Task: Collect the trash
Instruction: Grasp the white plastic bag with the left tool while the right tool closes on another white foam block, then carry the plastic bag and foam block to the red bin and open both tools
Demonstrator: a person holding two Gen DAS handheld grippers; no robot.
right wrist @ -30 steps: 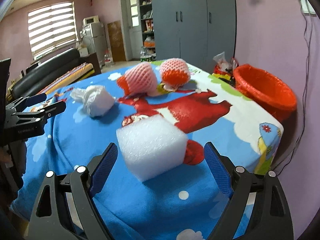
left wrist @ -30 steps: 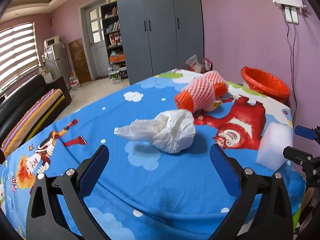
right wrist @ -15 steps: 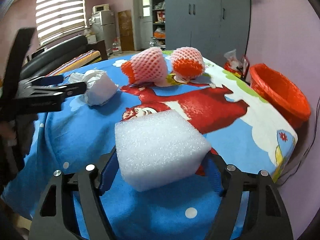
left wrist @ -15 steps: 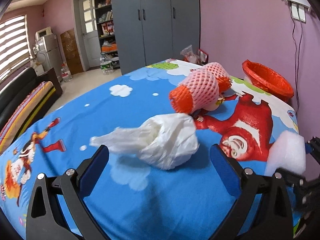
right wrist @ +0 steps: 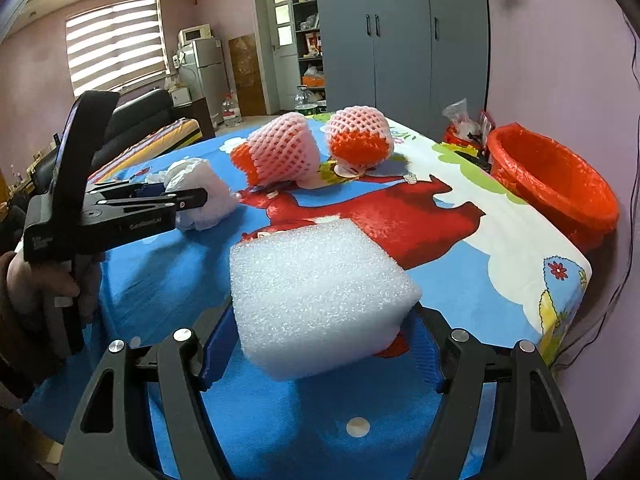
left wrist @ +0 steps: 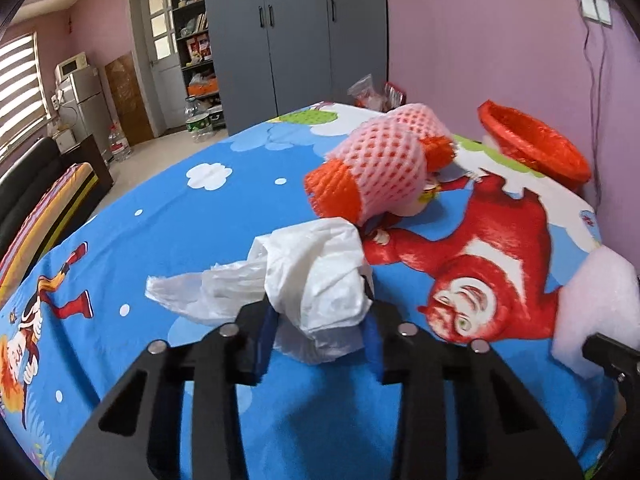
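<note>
Clamping down on both prizes at once! The left gripper (left wrist: 320, 330) has its blue pads pressed into the crumpled white plastic bag (left wrist: 308, 280), the jaws drawn narrow around it, its loose tail trailing off to the left over the blue cartoon blanket (left wrist: 168, 216). Over on the other side, the right gripper (right wrist: 320, 344) squeezes the white foam block (right wrist: 316, 296), jaws only part-closed because the block is wide, pads tight on both flanks.

Compare that with a second ago: both sets of jaws stood wide apart with the bag and the block lying free ahead of them. Half a second ago the right one was already onto the foam while the left was still open around the bag. Now both have bitten.

Beyond the bag lie the two foam fruit nets (left wrist: 372, 172), pink mesh with orange ends, and past them the red-lined basket (left wrist: 532, 140) at the bed's far corner by the pink wall.

The right wrist view gives what the left cannot: the left gripper (right wrist: 188, 200) seen side-on with the person's hand (right wrist: 44, 280) on its handle, and the two nets plainly apart, side by side. The left wrist view shows only a slice of the foam block (left wrist: 592, 304) at its right edge, with a bit of the right gripper below it.
</note>
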